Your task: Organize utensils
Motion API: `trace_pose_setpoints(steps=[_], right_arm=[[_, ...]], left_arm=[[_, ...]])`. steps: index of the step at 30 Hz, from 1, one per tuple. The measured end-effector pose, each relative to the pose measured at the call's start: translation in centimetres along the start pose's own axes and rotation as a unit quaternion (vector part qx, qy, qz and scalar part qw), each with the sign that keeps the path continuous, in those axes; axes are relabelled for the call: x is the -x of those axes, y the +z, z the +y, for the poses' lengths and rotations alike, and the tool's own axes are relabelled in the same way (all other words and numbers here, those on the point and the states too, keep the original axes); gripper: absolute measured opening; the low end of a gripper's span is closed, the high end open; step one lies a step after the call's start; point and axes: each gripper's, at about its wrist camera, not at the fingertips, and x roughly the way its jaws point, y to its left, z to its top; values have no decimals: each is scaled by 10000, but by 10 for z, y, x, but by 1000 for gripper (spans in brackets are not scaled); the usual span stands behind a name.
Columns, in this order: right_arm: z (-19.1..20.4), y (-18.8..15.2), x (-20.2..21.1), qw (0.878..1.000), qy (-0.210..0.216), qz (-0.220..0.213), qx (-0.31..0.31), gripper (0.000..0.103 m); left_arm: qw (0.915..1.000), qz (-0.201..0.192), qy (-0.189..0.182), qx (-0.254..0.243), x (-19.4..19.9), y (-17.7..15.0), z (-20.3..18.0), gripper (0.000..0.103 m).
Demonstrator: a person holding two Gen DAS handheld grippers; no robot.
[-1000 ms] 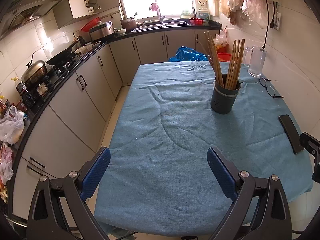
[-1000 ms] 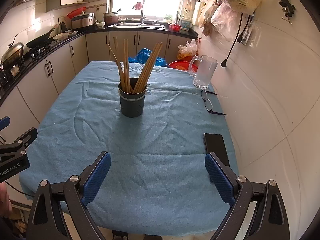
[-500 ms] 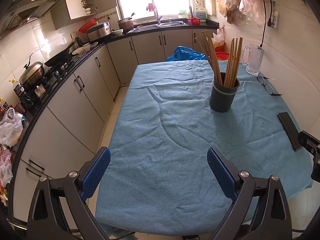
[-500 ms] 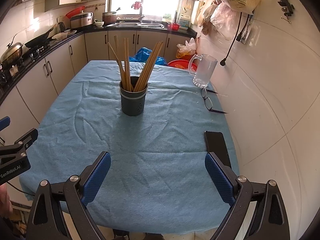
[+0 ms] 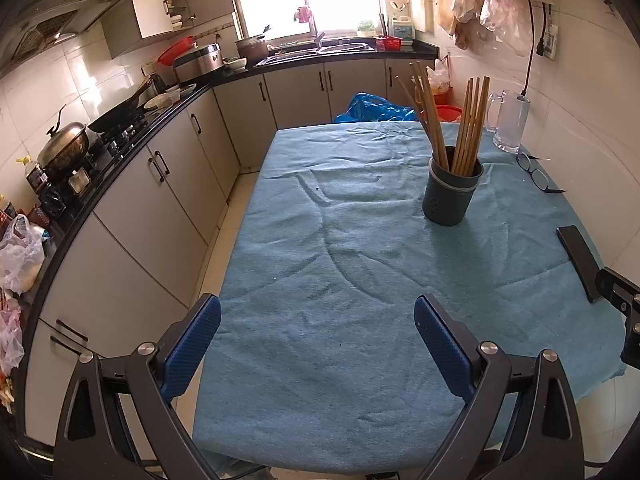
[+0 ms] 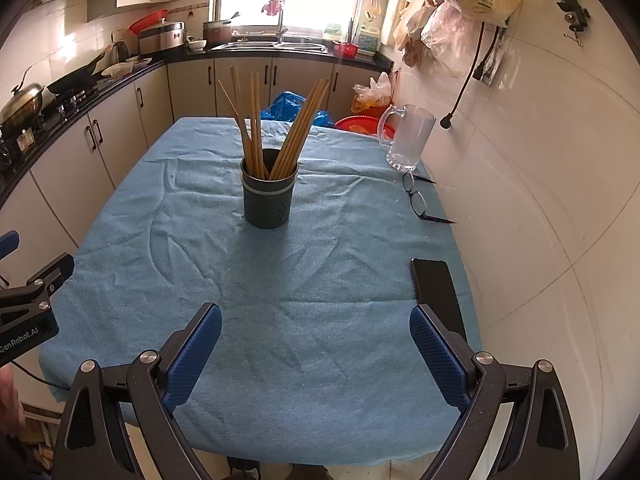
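Left gripper (image 5: 316, 332) and right gripper (image 6: 314, 336) hover at frame bottom, jaws spread wide, empty. Chopsticks (image 6: 272, 128) already stand in holder (image 6: 269, 196), frame centre. Step: likely finished or resetting; next move needs a fresh target.

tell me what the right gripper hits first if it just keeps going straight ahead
Probably the chopstick holder with its chopsticks: it stands nearly centred ahead of the open right gripper, only bare blue tablecloth between. Height is unclear; it could graze the cloth first.
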Motion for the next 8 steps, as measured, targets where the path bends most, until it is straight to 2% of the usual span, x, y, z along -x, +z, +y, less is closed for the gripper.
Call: trace_pose_setpoints(steps=[8], right_arm=[[1, -7, -8, 9998, 23, 180, -12, 97]], left_arm=[[9999, 79, 37, 104, -15, 0, 11, 97]])
